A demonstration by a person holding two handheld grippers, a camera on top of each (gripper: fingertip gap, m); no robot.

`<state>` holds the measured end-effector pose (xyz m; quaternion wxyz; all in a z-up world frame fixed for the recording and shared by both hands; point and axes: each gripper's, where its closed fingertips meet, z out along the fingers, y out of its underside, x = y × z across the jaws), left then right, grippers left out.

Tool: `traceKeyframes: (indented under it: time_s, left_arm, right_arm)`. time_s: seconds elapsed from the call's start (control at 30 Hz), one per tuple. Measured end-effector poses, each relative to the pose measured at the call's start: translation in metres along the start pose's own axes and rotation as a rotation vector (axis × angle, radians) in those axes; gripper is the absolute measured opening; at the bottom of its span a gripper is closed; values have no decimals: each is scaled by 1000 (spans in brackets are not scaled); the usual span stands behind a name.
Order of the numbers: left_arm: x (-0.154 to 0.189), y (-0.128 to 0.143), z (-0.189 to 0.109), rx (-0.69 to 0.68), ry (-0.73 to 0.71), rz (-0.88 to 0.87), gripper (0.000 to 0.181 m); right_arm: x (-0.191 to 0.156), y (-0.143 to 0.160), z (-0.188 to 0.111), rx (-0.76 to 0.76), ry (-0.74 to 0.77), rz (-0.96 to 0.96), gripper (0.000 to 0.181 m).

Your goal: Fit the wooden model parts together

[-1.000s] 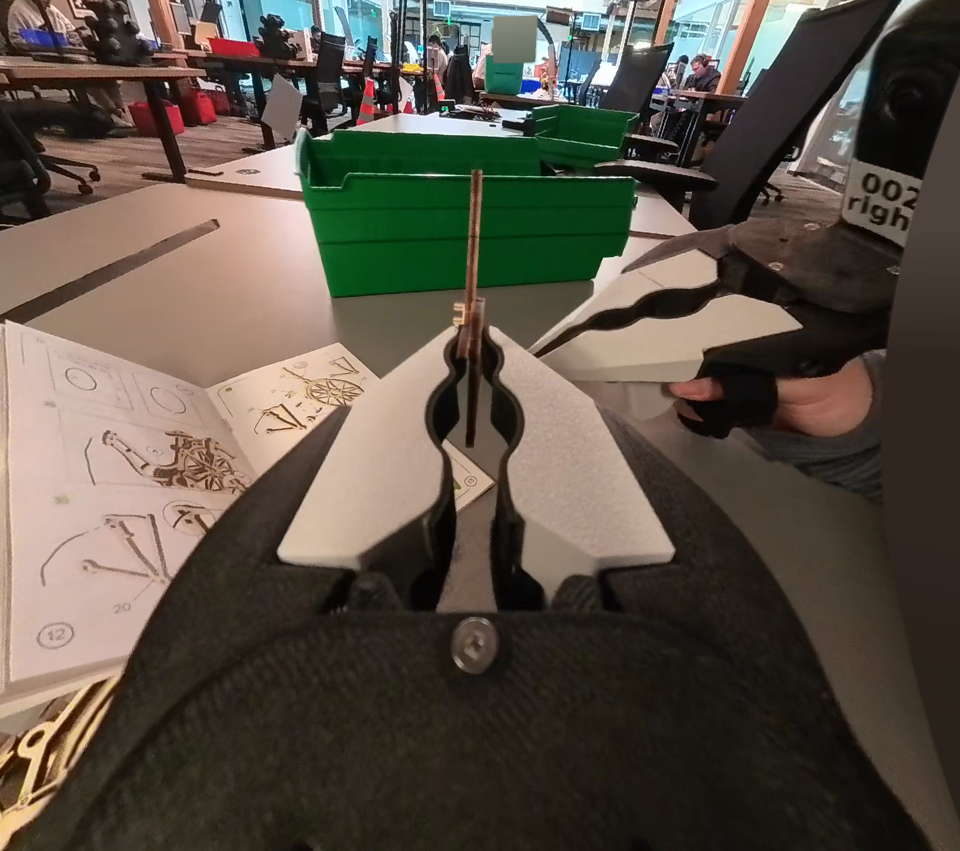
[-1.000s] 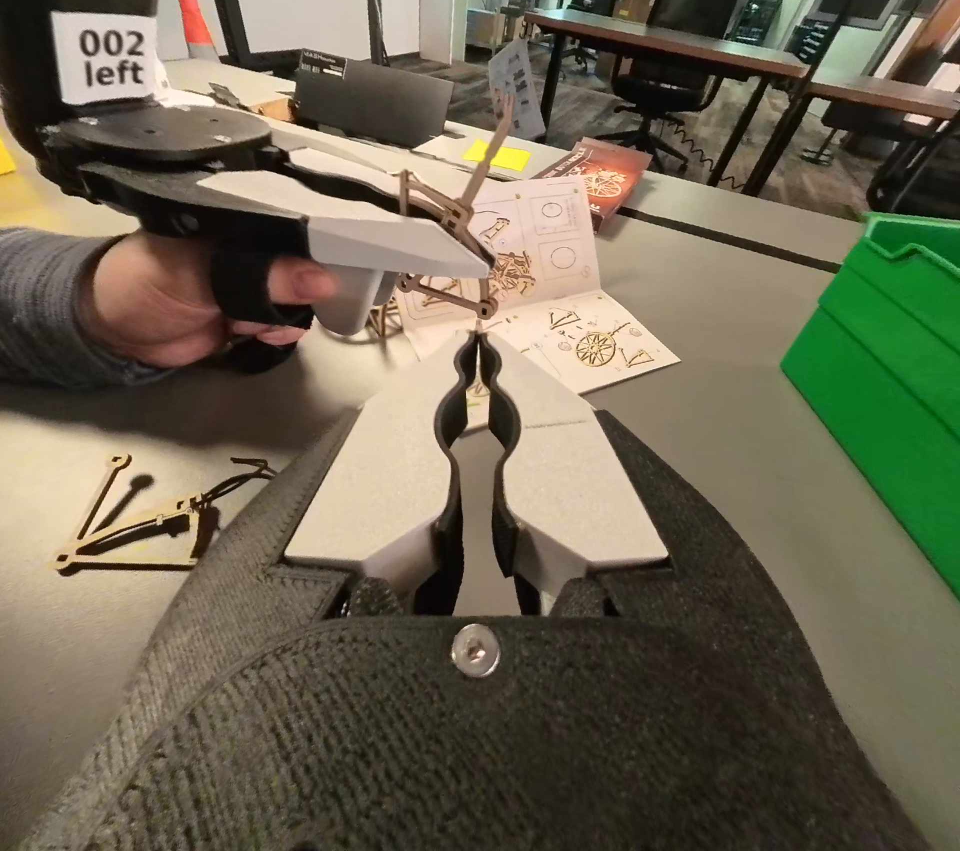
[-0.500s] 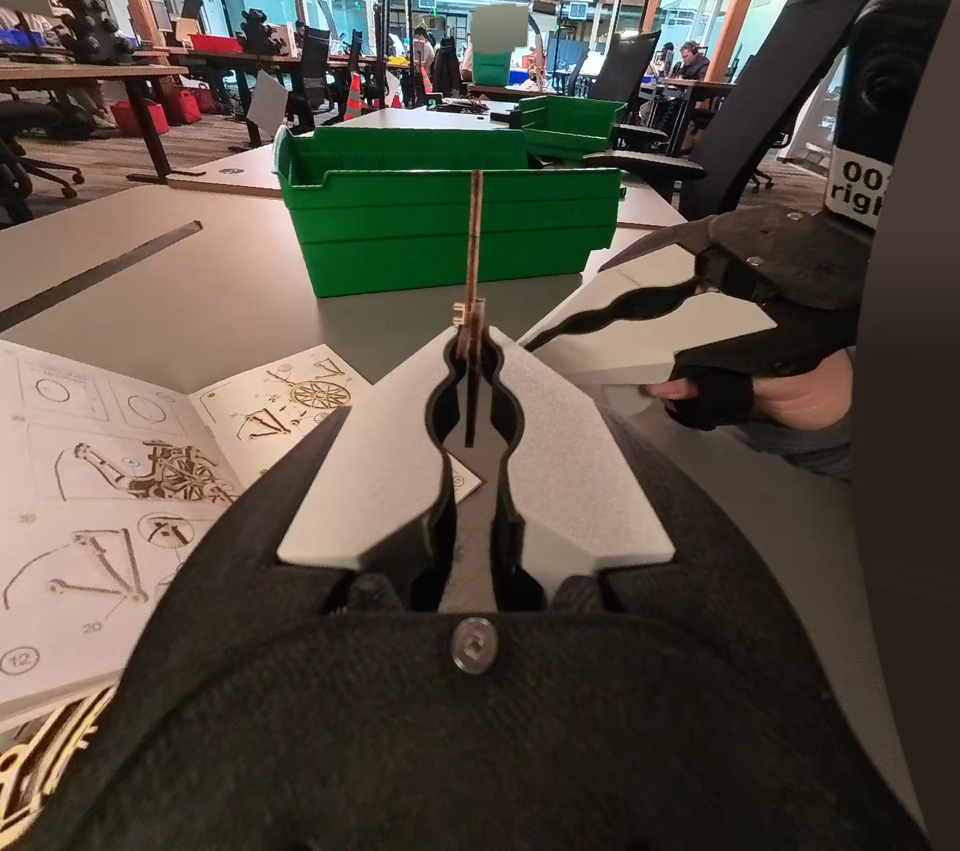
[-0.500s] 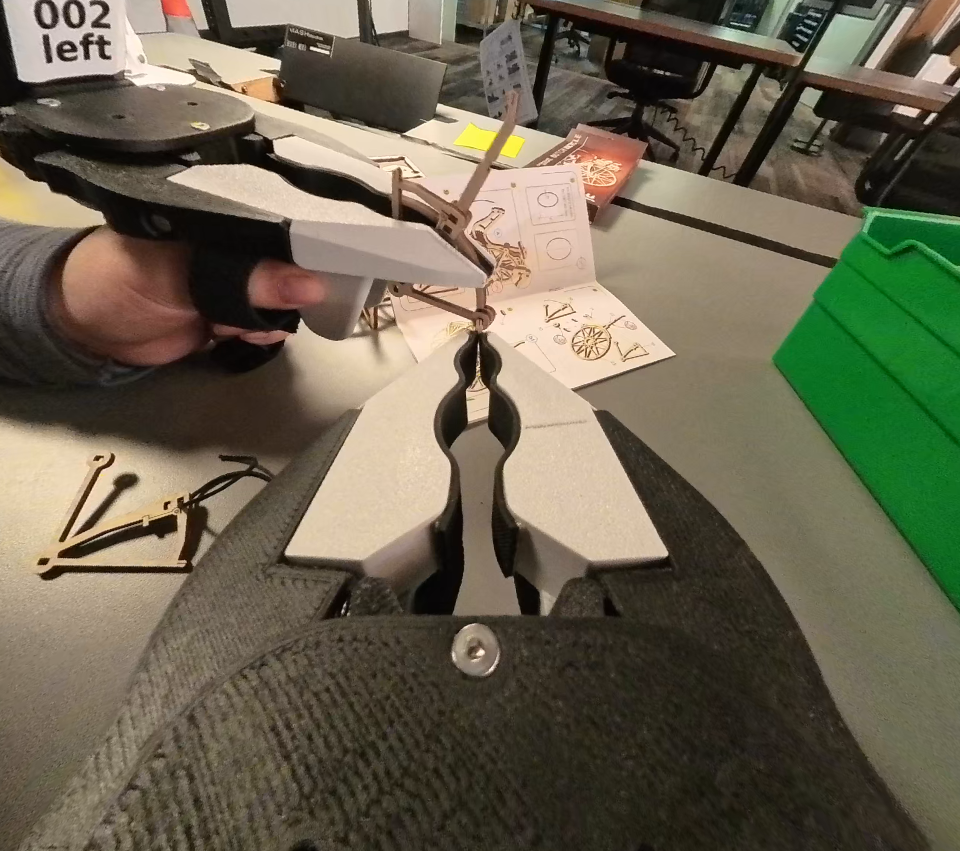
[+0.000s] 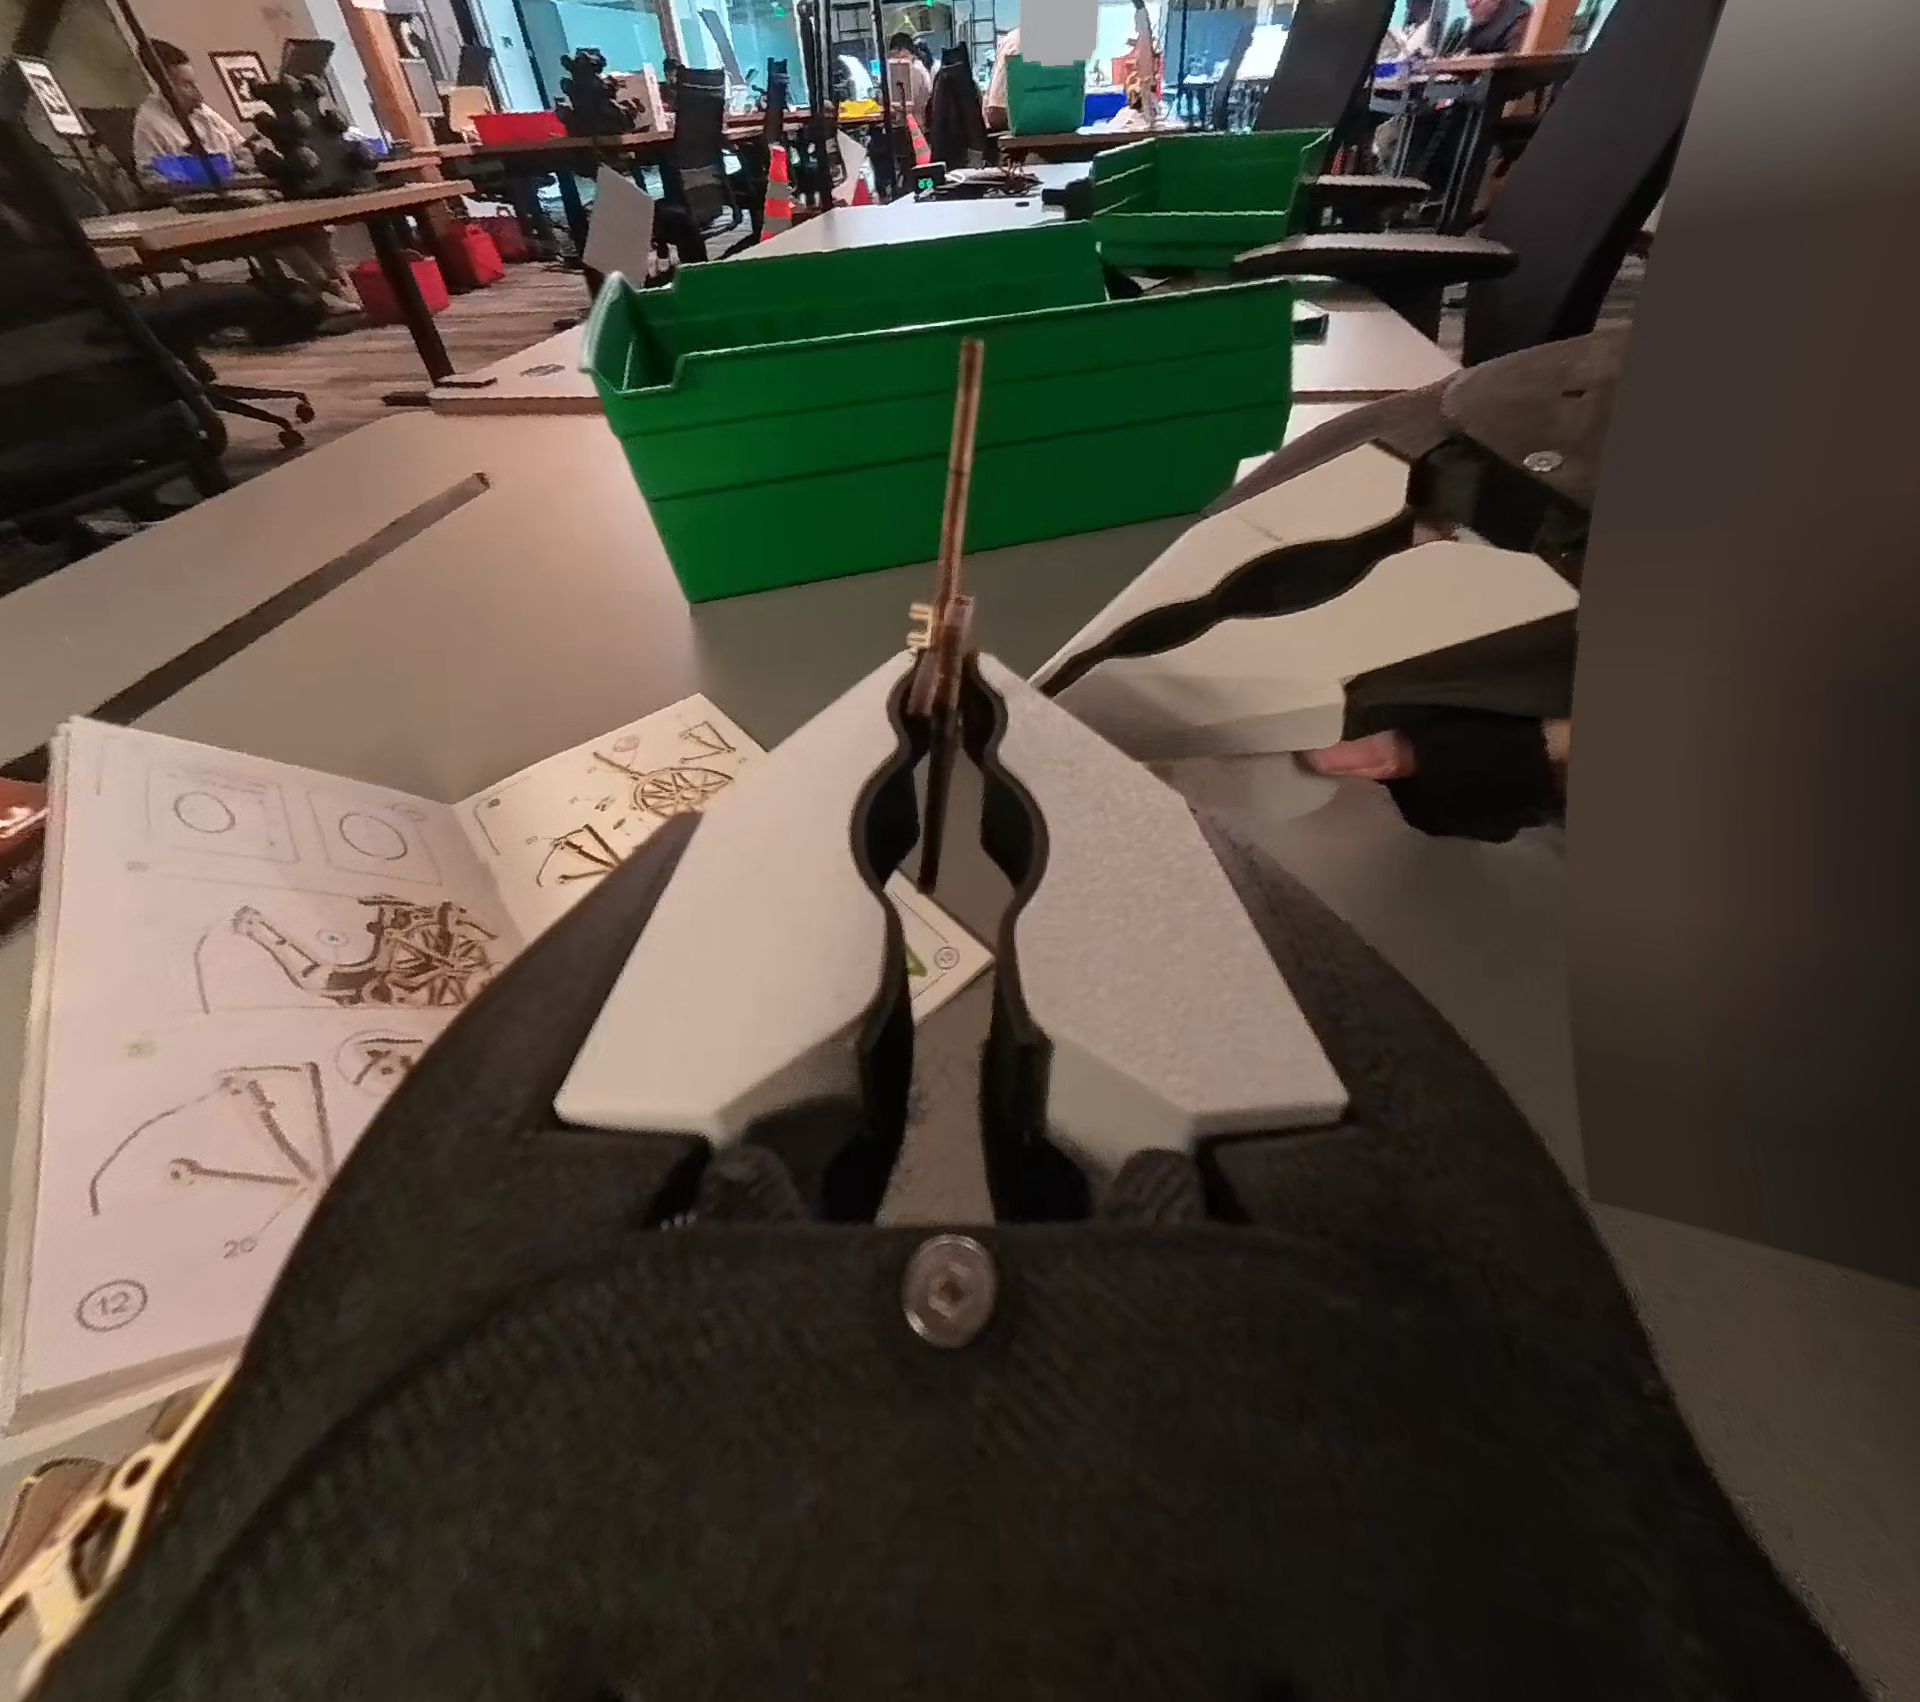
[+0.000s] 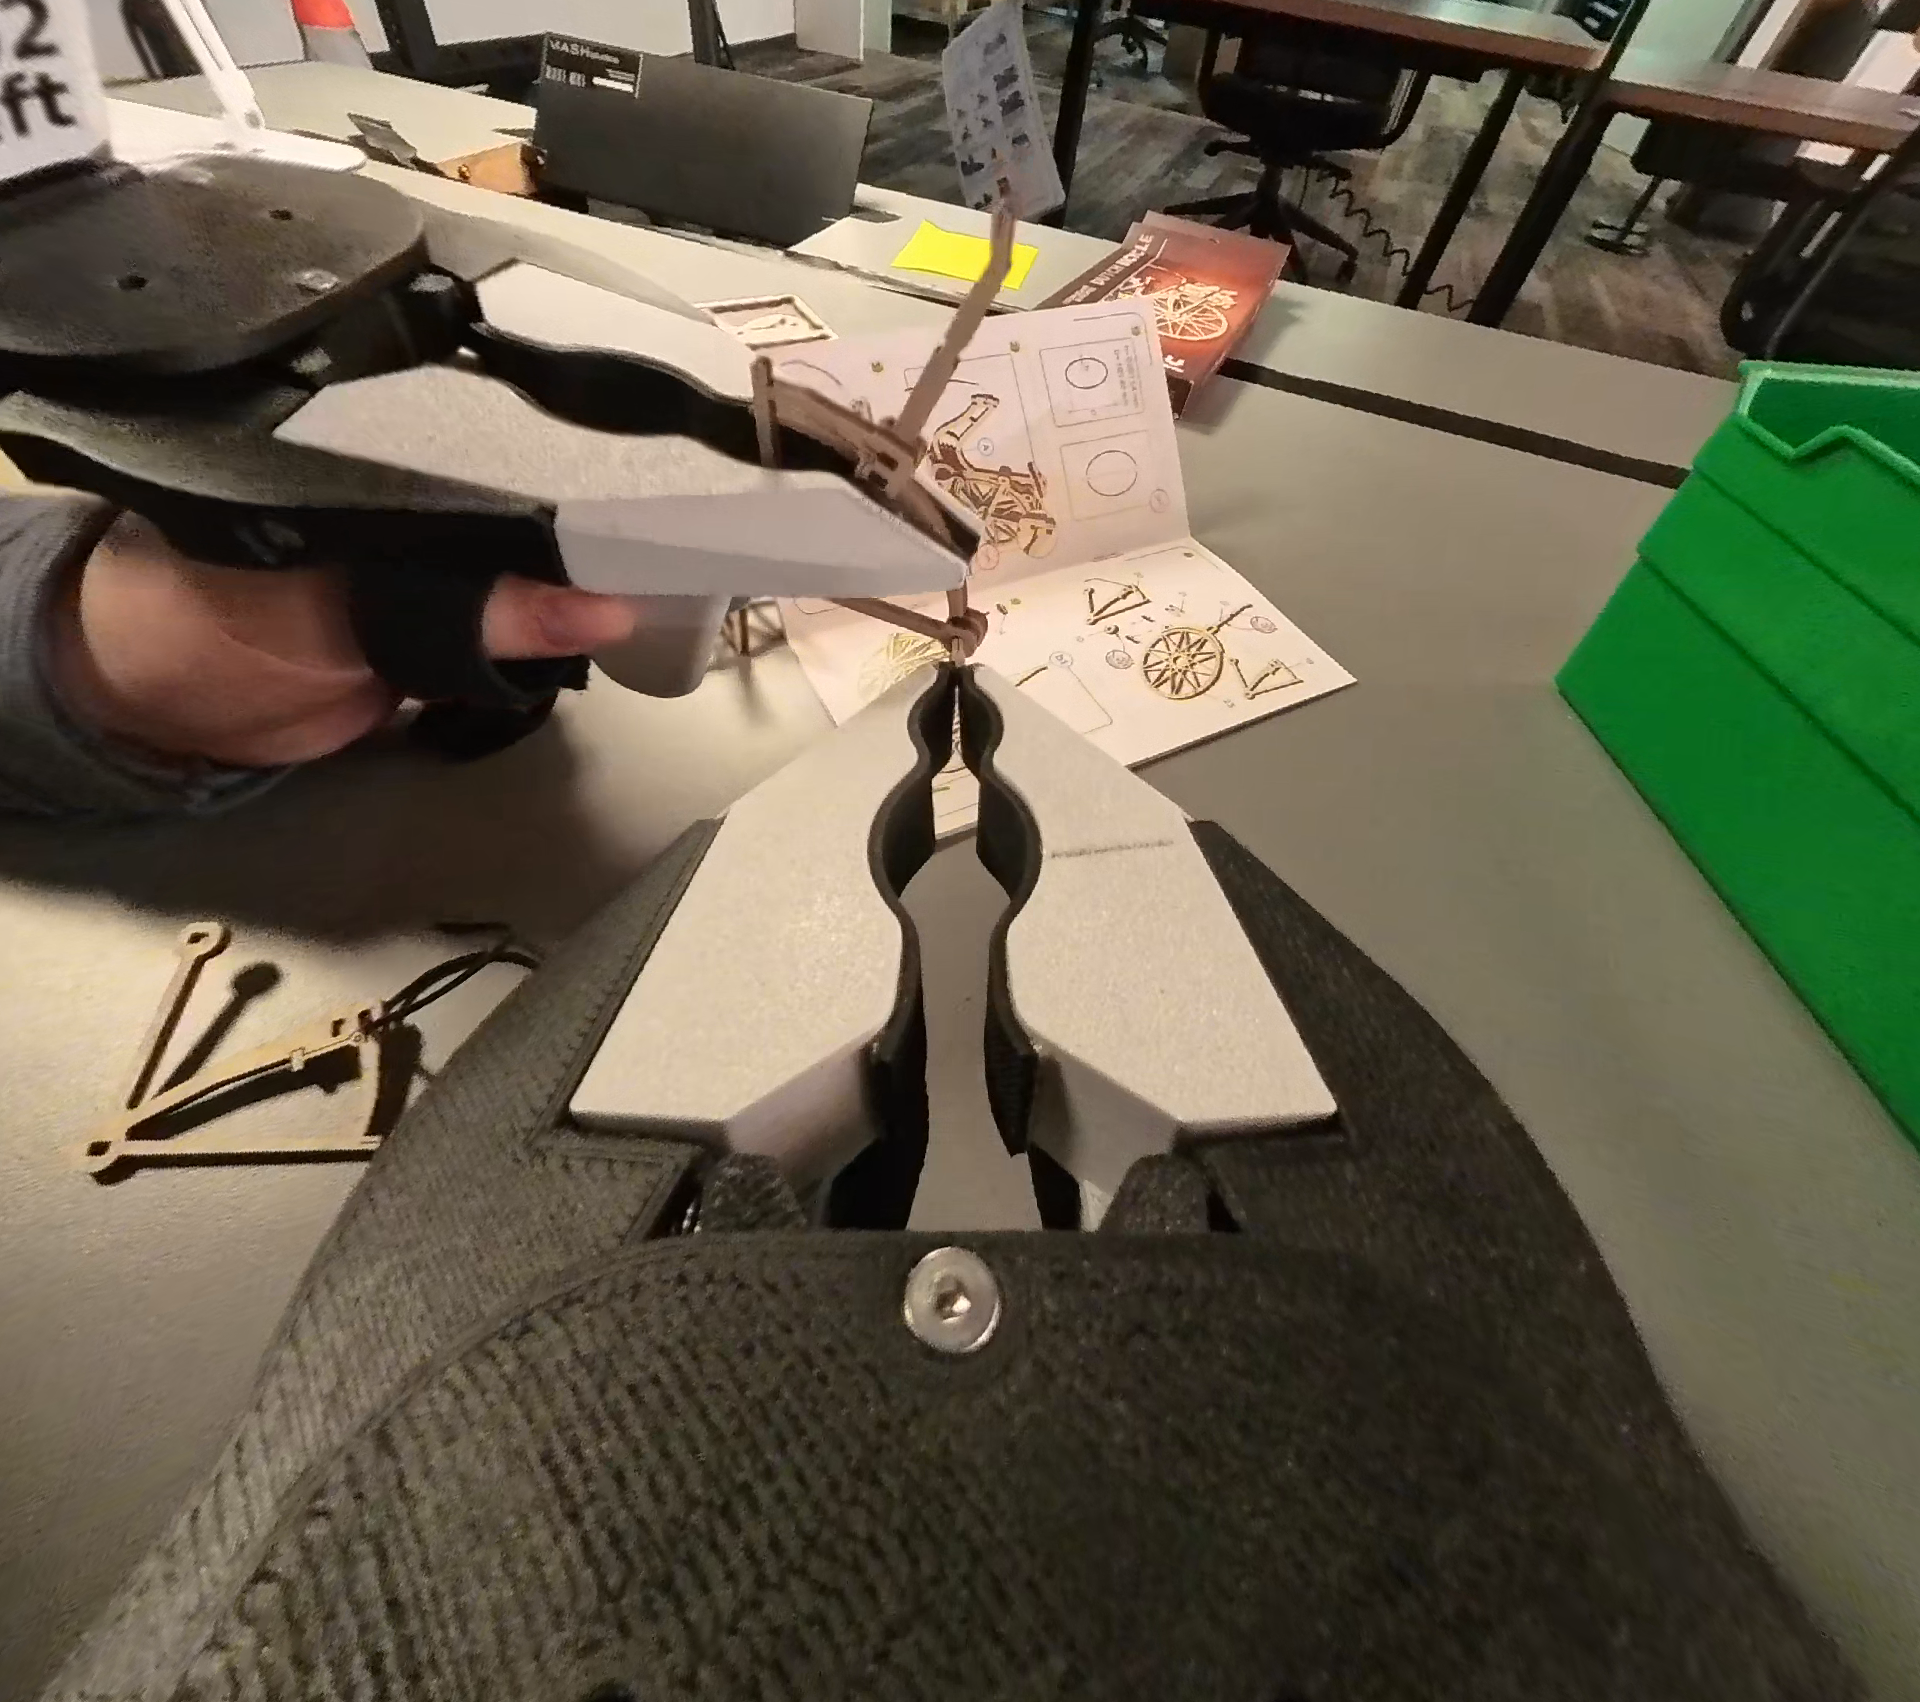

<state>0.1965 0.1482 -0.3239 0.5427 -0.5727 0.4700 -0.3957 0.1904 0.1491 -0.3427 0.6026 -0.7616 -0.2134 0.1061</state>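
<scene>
My left gripper (image 5: 940,676) is shut on a thin wooden model frame (image 5: 958,509), seen edge-on and standing upright above the table. In the right wrist view the left gripper (image 6: 961,556) comes in from the left with the wooden frame (image 6: 883,447) in its jaws; a thin stick rises from the frame. My right gripper (image 6: 958,684) is shut, with its tips right under the frame's lower joint (image 6: 961,629). I cannot tell whether it pinches anything. It also shows in the left wrist view (image 5: 1049,681), coming in from the right.
An open instruction booklet (image 6: 1132,530) lies under the grippers; it also shows in the left wrist view (image 5: 260,925). A green bin (image 5: 935,447) stands behind, at the right edge of the right wrist view (image 6: 1787,665). A loose wooden part (image 6: 239,1091) lies at the left. A brown box (image 6: 1195,302) lies farther back. The tips of both grippers are at nearly the same place.
The left gripper with the frame has drifted left and nearer in the right wrist view. My right tips have stayed under the frame's lower joint. Both grippers stay shut.
</scene>
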Motion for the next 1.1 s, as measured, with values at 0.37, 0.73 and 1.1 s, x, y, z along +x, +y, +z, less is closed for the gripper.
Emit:
traceKeyframes:
  time_s: [0.37, 0.73, 1.1]
  left_arm:
    - [1, 0, 1, -3, -15, 15, 3]
    - [1, -5, -1, 42, 6, -27, 3]
    - [4, -34, -15, 277, 127, -123, 3]
  right_arm:
    - [0, 0, 1, -1, -7, 36, 0]
    - [-1, -5, -2, 43, -31, 95, 0]
    - [-8, -30, -12, 244, -244, 476, 0]
